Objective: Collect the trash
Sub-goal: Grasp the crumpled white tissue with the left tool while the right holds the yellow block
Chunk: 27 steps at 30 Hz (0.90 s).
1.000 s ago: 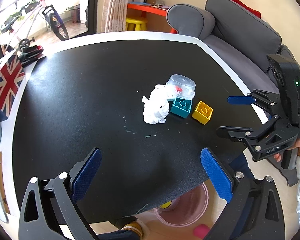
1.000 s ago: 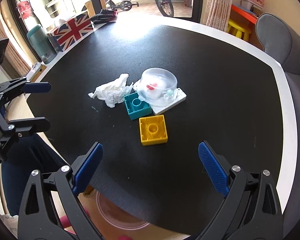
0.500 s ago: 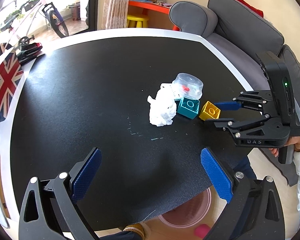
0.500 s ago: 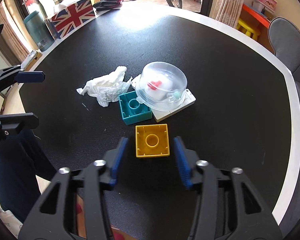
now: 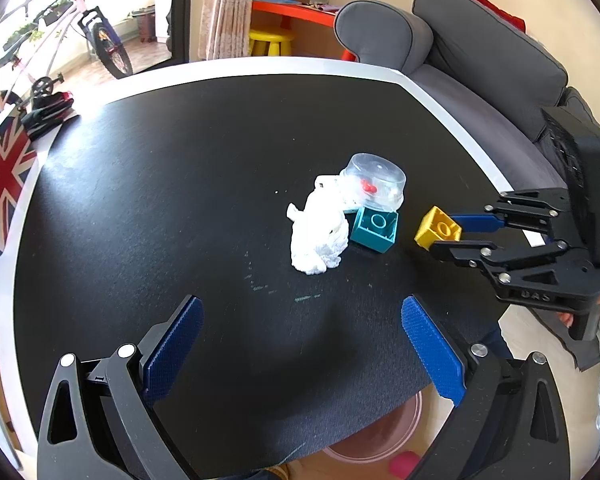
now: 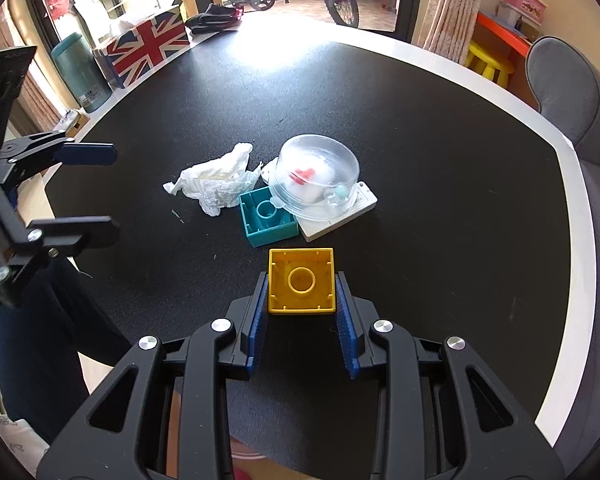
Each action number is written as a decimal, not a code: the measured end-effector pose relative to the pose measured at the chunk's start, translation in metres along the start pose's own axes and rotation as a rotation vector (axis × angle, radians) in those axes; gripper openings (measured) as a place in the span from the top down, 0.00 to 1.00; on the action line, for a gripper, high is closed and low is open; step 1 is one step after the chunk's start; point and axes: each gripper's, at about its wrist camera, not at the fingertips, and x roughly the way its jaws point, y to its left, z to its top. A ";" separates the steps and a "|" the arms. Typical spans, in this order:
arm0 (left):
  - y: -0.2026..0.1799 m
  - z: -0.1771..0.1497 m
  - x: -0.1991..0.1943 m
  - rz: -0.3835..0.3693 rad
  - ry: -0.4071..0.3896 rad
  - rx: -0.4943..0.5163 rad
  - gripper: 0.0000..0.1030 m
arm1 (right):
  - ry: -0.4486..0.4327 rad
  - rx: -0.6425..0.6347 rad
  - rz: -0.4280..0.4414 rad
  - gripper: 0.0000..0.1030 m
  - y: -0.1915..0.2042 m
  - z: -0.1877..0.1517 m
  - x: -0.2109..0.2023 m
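The right gripper (image 6: 302, 308) was closing its jaws on the yellow block (image 6: 302, 282), the blue pads flanking both side walls of the block, which lay hollow side up on the black table (image 6: 440, 160). A good grip would call for the pads to sit square on the flat walls and squeeze gently, then lift straight up so the block neither pivots nor knocks the teal block (image 6: 267, 216) just beyond it. The left gripper (image 5: 300, 354) hung with its tongs wide and nothing between them, over the table's near edge, well short of the yellow block. Beyond the teal block lay crumpled white tissue (image 6: 216, 182) and a clear plastic container (image 6: 318, 174) resting on a white slab, with small red and pale bits inside. A pink bin (image 5: 380, 436) stood on the floor below the table's near edge; its contents could not be made out.
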 end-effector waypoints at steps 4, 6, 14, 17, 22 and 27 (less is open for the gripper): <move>0.000 0.011 0.006 -0.010 0.006 -0.010 0.07 | -0.008 0.007 -0.001 0.69 -0.002 -0.004 -0.009; 0.000 0.017 0.009 -0.018 0.008 -0.019 0.07 | -0.011 0.009 -0.003 0.69 -0.002 -0.004 -0.011; 0.010 0.040 0.033 -0.020 0.058 -0.086 0.07 | -0.014 0.018 -0.008 0.69 -0.006 -0.007 -0.015; 0.013 0.044 0.044 -0.027 0.085 -0.113 0.07 | -0.016 0.022 -0.013 0.69 -0.008 -0.008 -0.017; 0.015 0.046 0.056 -0.060 0.111 -0.152 0.22 | -0.018 0.029 -0.014 0.69 -0.011 -0.008 -0.017; 0.009 0.046 0.064 -0.069 0.140 -0.130 0.63 | -0.019 0.032 -0.012 0.69 -0.012 -0.008 -0.016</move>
